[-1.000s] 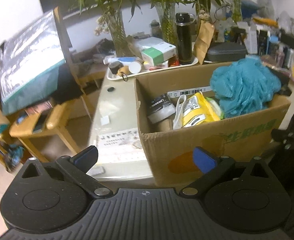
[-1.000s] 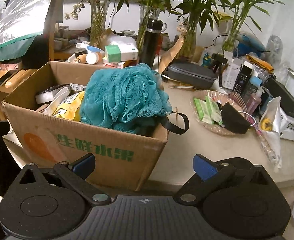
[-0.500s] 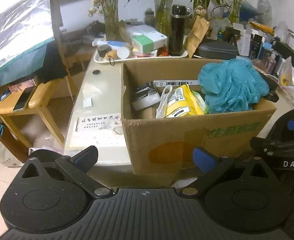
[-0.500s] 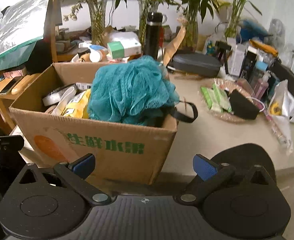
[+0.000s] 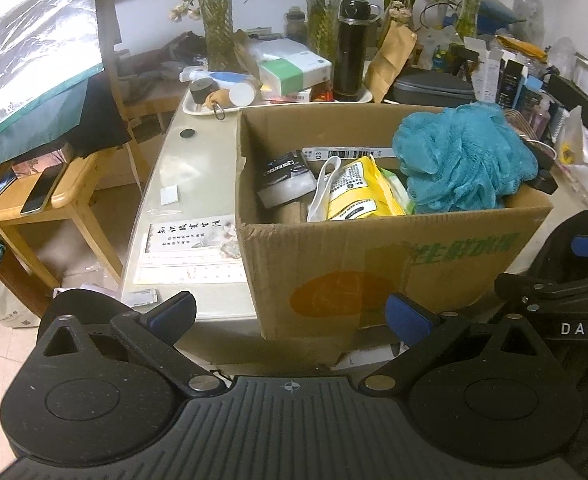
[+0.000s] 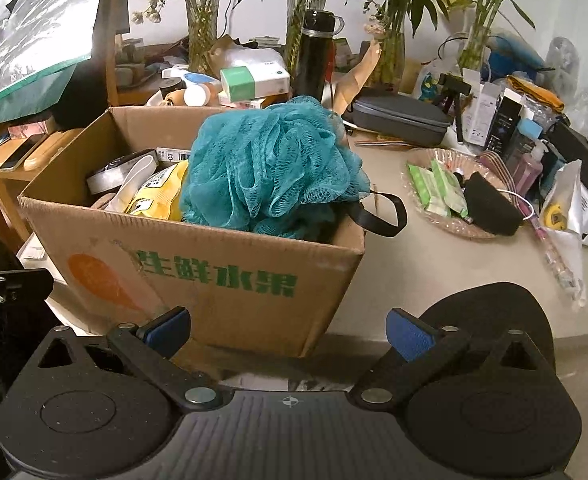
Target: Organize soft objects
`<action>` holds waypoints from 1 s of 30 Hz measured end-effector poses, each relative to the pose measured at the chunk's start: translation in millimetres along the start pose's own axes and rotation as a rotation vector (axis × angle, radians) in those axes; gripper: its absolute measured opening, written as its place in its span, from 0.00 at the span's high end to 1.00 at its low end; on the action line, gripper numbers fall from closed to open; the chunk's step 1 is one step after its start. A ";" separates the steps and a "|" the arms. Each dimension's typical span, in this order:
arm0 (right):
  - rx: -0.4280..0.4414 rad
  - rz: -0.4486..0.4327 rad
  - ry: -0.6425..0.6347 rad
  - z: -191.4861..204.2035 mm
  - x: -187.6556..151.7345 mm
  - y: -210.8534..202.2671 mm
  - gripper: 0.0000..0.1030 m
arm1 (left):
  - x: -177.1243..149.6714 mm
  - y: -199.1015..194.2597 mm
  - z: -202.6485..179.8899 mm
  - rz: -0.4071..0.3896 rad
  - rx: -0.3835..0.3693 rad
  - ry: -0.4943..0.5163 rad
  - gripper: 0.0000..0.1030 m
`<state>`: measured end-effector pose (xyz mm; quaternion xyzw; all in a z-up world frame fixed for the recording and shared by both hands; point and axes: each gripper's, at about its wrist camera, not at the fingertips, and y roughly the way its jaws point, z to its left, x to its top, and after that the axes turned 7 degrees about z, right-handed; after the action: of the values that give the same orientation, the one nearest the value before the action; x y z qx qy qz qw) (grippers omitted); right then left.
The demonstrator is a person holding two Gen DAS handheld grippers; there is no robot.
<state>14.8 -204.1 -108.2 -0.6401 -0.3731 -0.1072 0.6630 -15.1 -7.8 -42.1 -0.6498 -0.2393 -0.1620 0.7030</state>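
A cardboard box with green print stands on the table. A teal mesh bath sponge is piled at its right end, above the rim. Beside it in the box lie a yellow packet, a white strap and a black-and-white pack. My left gripper is open and empty, in front of the box's near wall. My right gripper is also open and empty, near the box's front right corner. The right gripper's body shows at the right of the left wrist view.
A glass dish with green packets and a black pouch sits right of the box. A grey case, black flask, plant vases, boxes and bottles crowd the table's back. A wooden stool with a phone stands at the left.
Both grippers have drawn back and away from the box, which looks smaller and more centred. Nothing was grasped or released; the sponge stays in the box.
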 end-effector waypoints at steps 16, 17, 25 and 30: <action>-0.006 0.002 0.005 -0.7 0.3 0.9 0.00 | 1.3 2.2 3.9 0.005 0.017 -0.028 0.00; -0.008 0.001 0.003 -0.5 0.2 1.0 0.00 | 1.2 2.1 3.9 0.005 0.018 -0.029 0.00; -0.013 0.000 0.003 -1.0 -0.3 0.9 0.00 | 0.0 0.1 -1.6 -0.002 0.004 0.009 0.00; -0.012 0.000 0.002 -1.4 -0.2 1.1 0.00 | -0.9 0.0 -5.0 -0.002 -0.002 0.019 0.00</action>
<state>15.8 -205.2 -109.0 -0.6440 -0.3721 -0.1102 0.6593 -15.2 -12.9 -42.8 -0.6486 -0.2332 -0.1692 0.7044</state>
